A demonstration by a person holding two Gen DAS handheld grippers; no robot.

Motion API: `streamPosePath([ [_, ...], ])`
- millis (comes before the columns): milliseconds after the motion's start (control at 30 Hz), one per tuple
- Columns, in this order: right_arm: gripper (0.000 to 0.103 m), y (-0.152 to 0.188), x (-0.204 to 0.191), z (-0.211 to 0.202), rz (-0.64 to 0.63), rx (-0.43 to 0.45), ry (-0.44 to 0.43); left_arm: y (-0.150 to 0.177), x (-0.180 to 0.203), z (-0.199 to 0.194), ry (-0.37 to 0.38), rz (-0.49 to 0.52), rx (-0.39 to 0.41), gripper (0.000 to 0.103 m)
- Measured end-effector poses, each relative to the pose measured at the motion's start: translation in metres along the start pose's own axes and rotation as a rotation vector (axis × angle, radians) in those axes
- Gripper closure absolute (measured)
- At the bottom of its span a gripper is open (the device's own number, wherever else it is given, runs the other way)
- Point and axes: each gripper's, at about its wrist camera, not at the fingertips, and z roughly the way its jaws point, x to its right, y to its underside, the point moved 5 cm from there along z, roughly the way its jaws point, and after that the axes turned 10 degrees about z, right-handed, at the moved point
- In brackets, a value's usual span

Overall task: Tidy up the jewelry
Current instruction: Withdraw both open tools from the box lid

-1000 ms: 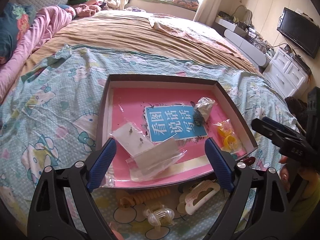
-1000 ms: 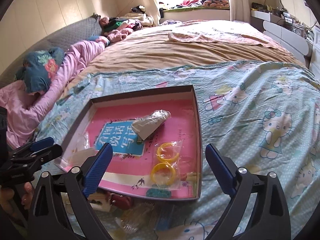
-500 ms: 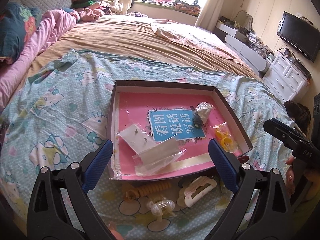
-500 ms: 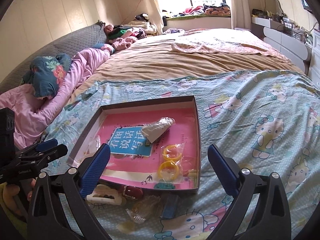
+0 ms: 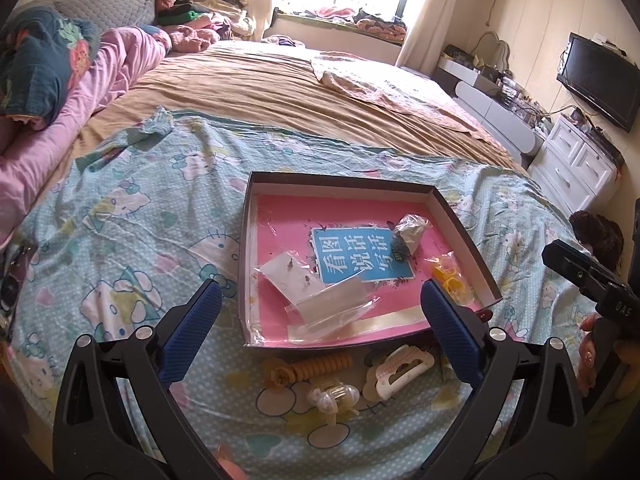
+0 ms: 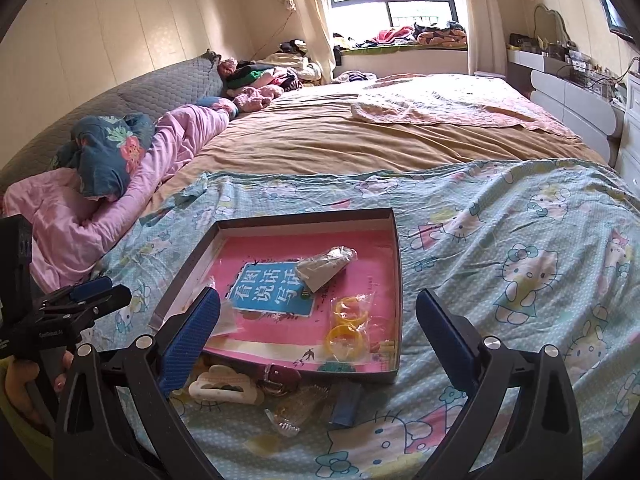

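A shallow box (image 5: pixel 246 248) (image 6: pixel 398 264) with a pink floor lies on the Hello Kitty sheet. Inside are clear bags: earrings on a card (image 5: pixel 286 272), a grey crumpled bag (image 5: pixel 410 230) (image 6: pixel 326 266), yellow rings (image 5: pixel 450 276) (image 6: pixel 348 326). In front of the box lie a yellow spiral tie (image 5: pixel 310 368), a clear clip (image 5: pixel 336 396), a cream claw clip (image 5: pixel 398 370) (image 6: pixel 222 386), a maroon strap (image 6: pixel 278 374), a blue piece (image 6: pixel 344 402). My left gripper (image 5: pixel 320 332) is open and empty above the near rim. My right gripper (image 6: pixel 318 336) is open and empty.
A pink quilt and blue floral pillow (image 6: pixel 108 148) lie at the left. A brown blanket (image 5: pixel 280 96) covers the far bed. White drawers (image 5: pixel 580 164) and a TV (image 5: pixel 600 76) stand at the right. The other gripper shows at each view's edge (image 5: pixel 588 280) (image 6: pixel 72 304).
Both grippers have pulled back and up from the box, so it looks smaller and farther. More loose items in front of the box have come into view. Both stay open.
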Motion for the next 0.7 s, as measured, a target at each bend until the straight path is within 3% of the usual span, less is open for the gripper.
streamPosePath([
  [700, 0.005, 0.022, -0.013, -0.021, -0.05, -0.017, -0.026, 0.013, -0.005, -0.027, -0.013, -0.018, 0.027, 0.01],
])
